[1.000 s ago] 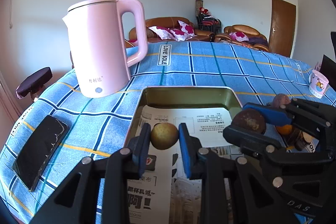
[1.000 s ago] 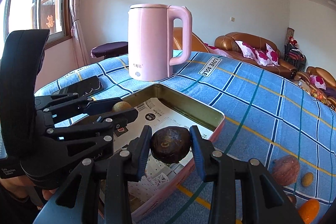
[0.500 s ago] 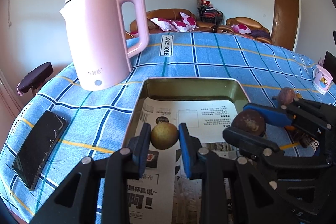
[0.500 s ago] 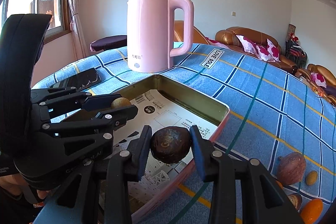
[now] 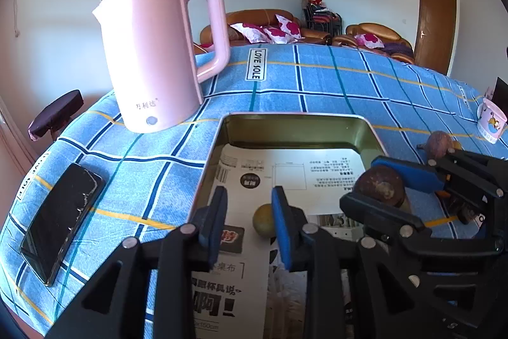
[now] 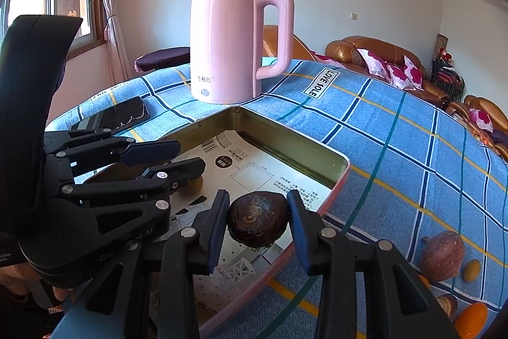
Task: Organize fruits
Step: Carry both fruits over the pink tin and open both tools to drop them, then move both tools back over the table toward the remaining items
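A gold metal tray (image 5: 295, 118) lined with printed paper lies on the blue checked tablecloth. My left gripper (image 5: 249, 199) hovers over the tray's near part, and its jaws are opening. A small yellow-green fruit (image 5: 263, 224) lies on the paper below, against the right finger and free of the pads. In the right wrist view that fruit (image 6: 193, 185) peeks out behind the left gripper (image 6: 190, 156). My right gripper (image 6: 257, 196) is shut on a dark brown passion fruit (image 6: 258, 223), held above the tray's right rim.
A pink kettle (image 5: 158, 53) stands just beyond the tray's far left corner. A black phone (image 5: 57, 221) lies near the table's left edge. Loose fruits, among them a purple-brown one (image 6: 441, 256) and an orange (image 6: 470, 318), lie right of the tray. A small cup (image 5: 490, 124) sits far right.
The left jaws have parted, and the yellow-green fruit has dropped from between them onto the tray's paper. The right gripper still holds the dark fruit in the same spot.
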`<state>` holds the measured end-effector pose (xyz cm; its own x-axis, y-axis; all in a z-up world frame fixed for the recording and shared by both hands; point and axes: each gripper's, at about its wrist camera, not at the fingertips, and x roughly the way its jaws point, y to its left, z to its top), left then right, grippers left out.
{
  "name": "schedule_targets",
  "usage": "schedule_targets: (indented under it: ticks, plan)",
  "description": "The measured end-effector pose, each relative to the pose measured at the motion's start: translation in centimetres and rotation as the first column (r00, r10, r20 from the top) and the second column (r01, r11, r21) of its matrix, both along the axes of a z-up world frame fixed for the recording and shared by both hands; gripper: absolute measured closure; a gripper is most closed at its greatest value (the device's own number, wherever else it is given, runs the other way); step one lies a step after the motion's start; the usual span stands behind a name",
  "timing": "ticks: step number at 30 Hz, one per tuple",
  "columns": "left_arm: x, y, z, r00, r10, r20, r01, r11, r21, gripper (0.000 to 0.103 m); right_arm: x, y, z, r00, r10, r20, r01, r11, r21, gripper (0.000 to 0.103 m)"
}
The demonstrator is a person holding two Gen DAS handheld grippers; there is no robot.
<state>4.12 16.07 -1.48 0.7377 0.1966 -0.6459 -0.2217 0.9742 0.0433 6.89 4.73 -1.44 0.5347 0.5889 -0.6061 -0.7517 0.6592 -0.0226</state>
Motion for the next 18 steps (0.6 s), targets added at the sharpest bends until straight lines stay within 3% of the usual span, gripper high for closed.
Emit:
schedule_targets:
  ticks: [3, 12, 14, 16, 18]
  plan:
    - [-0.2, 0.3, 0.1, 1.0, 0.023, 0.009, -0.023, 1.0, -0.001, 0.058, 0.0, -0.1, 0.0, 1.0, -0.002, 0.0, 0.002, 1.0, 0.006, 0.063]
    - [-1.4, 0.1, 0.9, 0.999, 0.021, 0.028, -0.02, 0.999, -0.041, 0.045, -0.4, -1.3, 0.5, 0.999, -0.038, 0.02, 0.037, 0.998, 0.049, 0.058]
    - [-1.9, 0.0, 1.2, 0.999, 0.028, 0.042, -0.026, 0.999, -0.046, 0.039, -0.6, -1.8, 0.7, 0.998, -0.053, 0.024, 0.051, 0.997, 0.062, 0.055]
    - [-2.3, -0.2, 1.5, 0.997, 0.047, 0.059, -0.044, 0.998, -0.048, 0.024, -0.7, -2.4, 1.0, 0.998, -0.06, 0.023, 0.058, 0.995, 0.078, 0.053]
    - [-2.8, -0.5, 1.9, 0.996, 0.038, 0.083, -0.033, 0.998, -0.059, 0.019, -0.9, -3.3, 1.3, 0.997, -0.07, 0.027, 0.067, 0.993, 0.097, 0.051]
